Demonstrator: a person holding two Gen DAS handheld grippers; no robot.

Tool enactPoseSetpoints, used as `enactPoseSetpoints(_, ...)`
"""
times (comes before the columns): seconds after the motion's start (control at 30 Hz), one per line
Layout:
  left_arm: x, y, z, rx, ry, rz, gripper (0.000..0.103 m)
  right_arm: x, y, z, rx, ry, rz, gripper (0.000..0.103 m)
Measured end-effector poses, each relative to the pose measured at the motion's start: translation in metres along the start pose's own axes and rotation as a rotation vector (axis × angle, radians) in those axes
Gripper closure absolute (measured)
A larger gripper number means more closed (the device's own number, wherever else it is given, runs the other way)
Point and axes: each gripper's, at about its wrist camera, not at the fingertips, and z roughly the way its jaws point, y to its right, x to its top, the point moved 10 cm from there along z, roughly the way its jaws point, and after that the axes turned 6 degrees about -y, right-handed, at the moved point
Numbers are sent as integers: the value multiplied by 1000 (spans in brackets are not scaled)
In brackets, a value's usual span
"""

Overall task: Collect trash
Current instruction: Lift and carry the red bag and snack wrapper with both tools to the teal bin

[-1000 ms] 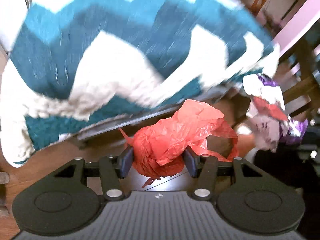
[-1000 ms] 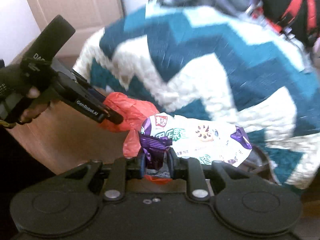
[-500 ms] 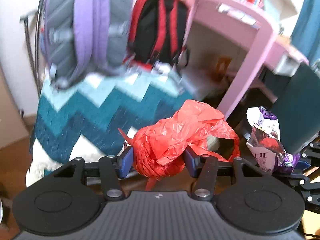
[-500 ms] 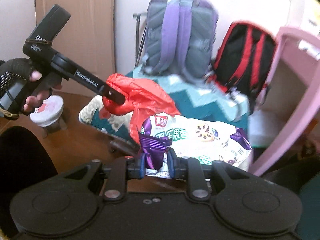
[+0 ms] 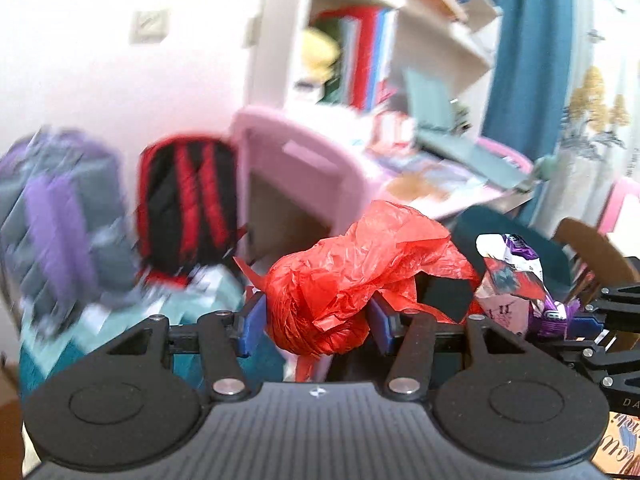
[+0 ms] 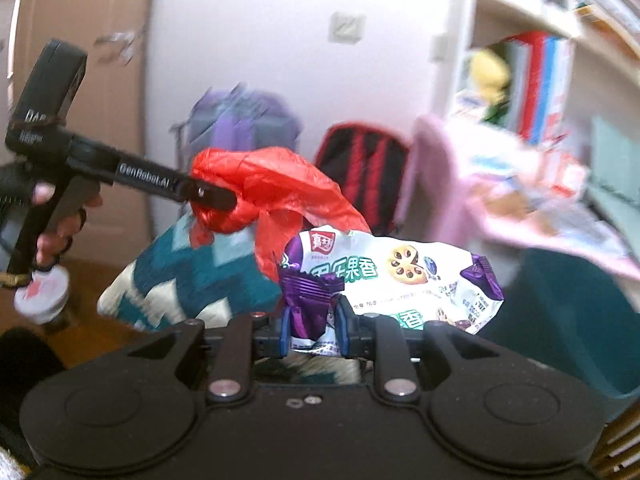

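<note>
A crumpled red plastic bag [image 5: 340, 280] is pinched between the blue pads of my left gripper [image 5: 316, 322], which is shut on it and held up in the air. In the right wrist view the same red plastic bag [image 6: 264, 188] hangs from that left gripper [image 6: 212, 200], held by a person's hand [image 6: 44, 200]. My right gripper [image 6: 312, 330] is shut on the purple end of a white and purple snack packet [image 6: 392, 276]. The snack packet [image 5: 512, 288] and the right gripper [image 5: 560, 322] show at the right of the left wrist view.
A pink desk [image 5: 296, 164] with papers and a bookshelf [image 5: 376, 52] stands ahead. A red and black backpack [image 5: 188, 204] and a grey and purple backpack [image 5: 56, 216] hang above a teal zigzag blanket [image 6: 188, 280]. A dark teal bin [image 6: 576, 320] is at the right; a white-lidded jar [image 6: 40, 296] stands low left.
Both grippers have risen from just above the floor and blanket to desk height, each still gripping its piece of trash. The desk and shelf have come into view.
</note>
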Motion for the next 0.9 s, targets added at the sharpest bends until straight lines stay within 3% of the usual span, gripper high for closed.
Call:
enactPoseSetpoints(0.2, 66, 85, 18, -7, 68, 96, 50, 8, 69, -28, -83, 47, 73, 81)
enactPoseSetpoints(0.43, 113, 163, 58, 11, 91, 197, 50, -16, 143, -24, -133, 32, 182, 80)
enactPoseSetpoints(0.63, 118, 219, 109, -20, 49, 258, 50, -36, 188, -7, -147, -14, 245, 80)
enactPoseSetpoints(0.9, 89, 279, 184, -64, -109, 371, 49, -67, 218, 20, -121, -100, 326, 79)
